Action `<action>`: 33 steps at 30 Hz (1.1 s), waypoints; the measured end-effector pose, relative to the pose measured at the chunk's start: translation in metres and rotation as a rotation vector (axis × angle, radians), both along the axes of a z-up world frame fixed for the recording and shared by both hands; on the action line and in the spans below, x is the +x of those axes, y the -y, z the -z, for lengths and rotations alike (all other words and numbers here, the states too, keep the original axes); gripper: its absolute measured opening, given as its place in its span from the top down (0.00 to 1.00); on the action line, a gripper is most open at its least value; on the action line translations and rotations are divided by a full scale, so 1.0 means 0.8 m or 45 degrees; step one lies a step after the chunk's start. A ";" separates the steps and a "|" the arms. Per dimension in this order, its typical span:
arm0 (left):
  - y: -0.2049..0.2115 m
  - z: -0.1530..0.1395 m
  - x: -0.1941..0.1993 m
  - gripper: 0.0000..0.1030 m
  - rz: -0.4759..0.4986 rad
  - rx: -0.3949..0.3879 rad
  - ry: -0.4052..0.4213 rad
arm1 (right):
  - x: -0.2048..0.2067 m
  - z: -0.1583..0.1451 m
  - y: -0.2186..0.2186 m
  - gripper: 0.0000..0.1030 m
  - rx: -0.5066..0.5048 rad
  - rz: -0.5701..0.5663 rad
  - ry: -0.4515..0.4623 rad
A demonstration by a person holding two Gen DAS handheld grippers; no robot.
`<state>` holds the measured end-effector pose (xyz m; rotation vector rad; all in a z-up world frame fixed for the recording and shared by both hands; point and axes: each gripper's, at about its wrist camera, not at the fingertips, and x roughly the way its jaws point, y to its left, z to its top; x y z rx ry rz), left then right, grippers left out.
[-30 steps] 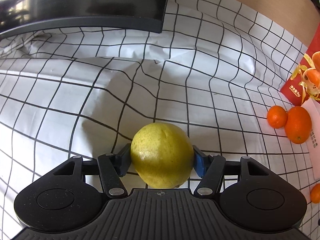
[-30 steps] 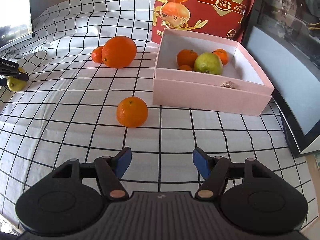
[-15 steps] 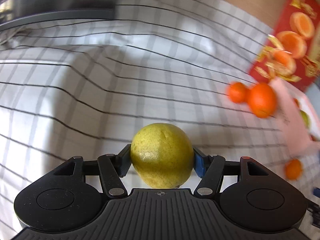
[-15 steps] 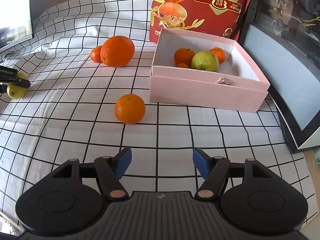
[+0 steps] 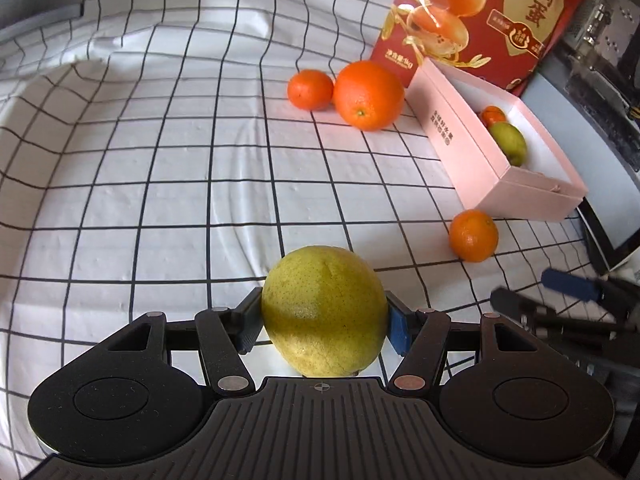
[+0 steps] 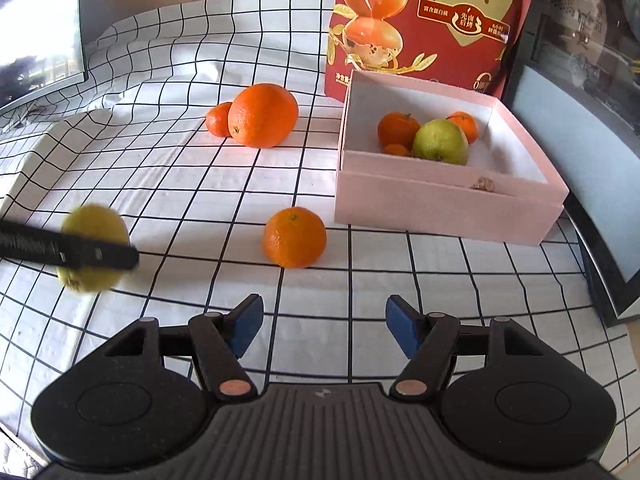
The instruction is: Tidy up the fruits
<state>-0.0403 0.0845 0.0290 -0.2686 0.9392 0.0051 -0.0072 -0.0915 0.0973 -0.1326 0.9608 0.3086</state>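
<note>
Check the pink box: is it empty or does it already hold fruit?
Holds fruit. The open box has a green pear and three small oranges at its back; much of the white floor is bare.

Black ribbed tongs (image 6: 324, 322) with blue pads (image 6: 400, 326).

A white checked cloth (image 6: 168, 168) covered the table. A red snack bag (image 6: 432, 20) stood at twelve o'clock, a dark monitor (image 6: 36, 32) at ten o'clock.
</note>
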 end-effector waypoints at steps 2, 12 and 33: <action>-0.002 -0.001 -0.001 0.35 -0.001 -0.007 0.003 | 0.007 0.001 -0.001 0.34 -0.005 -0.001 0.008; 0.001 0.001 0.001 0.35 0.006 0.008 0.002 | 0.059 0.008 -0.036 0.36 0.050 -0.046 0.004; 0.006 0.005 0.004 0.35 0.050 0.086 0.009 | -0.017 -0.002 -0.019 0.54 0.062 -0.249 -0.081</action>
